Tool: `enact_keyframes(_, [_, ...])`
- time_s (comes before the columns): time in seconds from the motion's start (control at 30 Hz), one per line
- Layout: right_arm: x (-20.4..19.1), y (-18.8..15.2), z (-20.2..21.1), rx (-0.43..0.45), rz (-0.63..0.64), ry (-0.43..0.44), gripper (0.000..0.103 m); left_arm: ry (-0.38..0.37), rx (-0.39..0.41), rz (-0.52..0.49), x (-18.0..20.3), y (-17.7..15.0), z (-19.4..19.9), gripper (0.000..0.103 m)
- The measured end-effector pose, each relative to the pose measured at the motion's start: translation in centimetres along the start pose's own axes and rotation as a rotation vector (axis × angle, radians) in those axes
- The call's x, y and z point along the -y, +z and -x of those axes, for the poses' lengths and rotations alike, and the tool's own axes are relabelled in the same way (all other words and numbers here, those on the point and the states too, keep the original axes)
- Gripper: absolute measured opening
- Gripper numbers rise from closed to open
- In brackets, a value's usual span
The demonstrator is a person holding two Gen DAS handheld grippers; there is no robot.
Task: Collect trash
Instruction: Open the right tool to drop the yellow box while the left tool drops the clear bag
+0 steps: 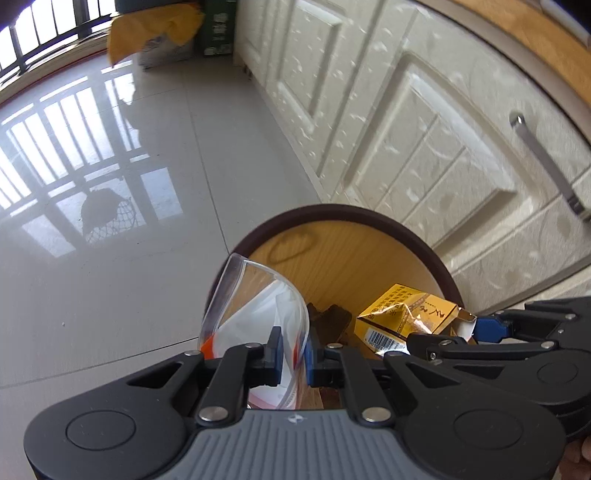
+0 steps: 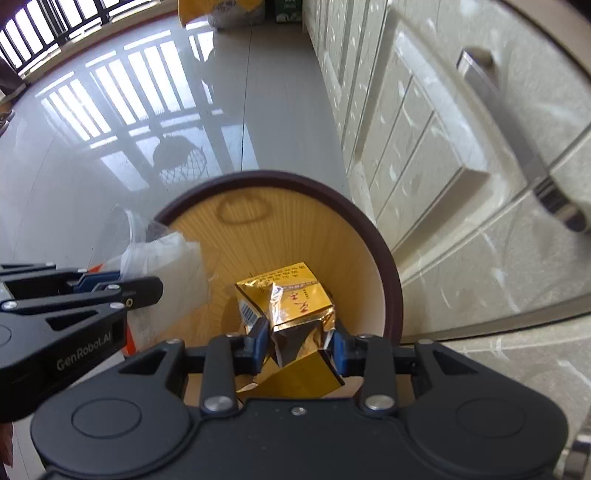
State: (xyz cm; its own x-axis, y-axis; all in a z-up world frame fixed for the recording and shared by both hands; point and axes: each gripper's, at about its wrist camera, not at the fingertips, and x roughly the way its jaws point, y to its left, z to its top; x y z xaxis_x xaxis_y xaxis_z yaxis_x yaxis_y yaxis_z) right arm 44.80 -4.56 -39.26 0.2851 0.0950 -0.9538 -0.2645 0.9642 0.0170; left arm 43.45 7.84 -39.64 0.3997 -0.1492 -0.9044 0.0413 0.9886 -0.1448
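Observation:
A round waste bin with a dark rim and wood-coloured inside stands on the floor by the cabinets; its rim also shows in the right wrist view. My left gripper is shut on the rim of a clear plastic cup holding crumpled white paper, at the bin's left edge. My right gripper is shut on a crushed yellow-gold cigarette pack, held over the bin's mouth. The pack and the right gripper show at the right of the left wrist view. The cup and left gripper appear left in the right wrist view.
Cream panelled cabinet doors with a metal bar handle run along the right. Glossy grey floor tiles mirror a barred window. A yellow bag and boxes stand at the far end of the floor.

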Motion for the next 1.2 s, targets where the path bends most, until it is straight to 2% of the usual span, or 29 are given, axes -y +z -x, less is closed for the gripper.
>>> enact_keyframes(0.2, [0.4,0.0,-1.9,-0.065,0.021,0.0,0.036,0.01,-0.068,-0.069,0.8,0.0,-2.5,0.013])
enact_keyframes(0.43, [0.1,0.0,-2.2,-0.085,0.036,0.029,0.037,0.032,-0.121,-0.098,0.4,-0.4,-3.8,0.013])
enact_keyframes(0.63, [0.1,0.0,-2.2,-0.075,0.035,0.038,0.038,0.034,-0.126,-0.095,0.1,-0.3,-3.7,0.016])
enact_keyframes(0.9, [-0.2,-0.3,-2.5,-0.085,0.08,0.026,0.057,0.032,-0.128,-0.096,0.3,-0.1,-3.9,0.016])
enact_keyframes(1.07, [-0.3,-0.6,-2.5,-0.106,0.114,0.002,0.061,0.03,-0.132,-0.092,0.2,-0.2,-4.0,0.017])
enact_keyframes(1.2, [-0.1,-0.9,-2.4,-0.12,0.117,-0.013,0.062,0.044,-0.136,-0.094,0.3,-0.3,-4.2,0.04])
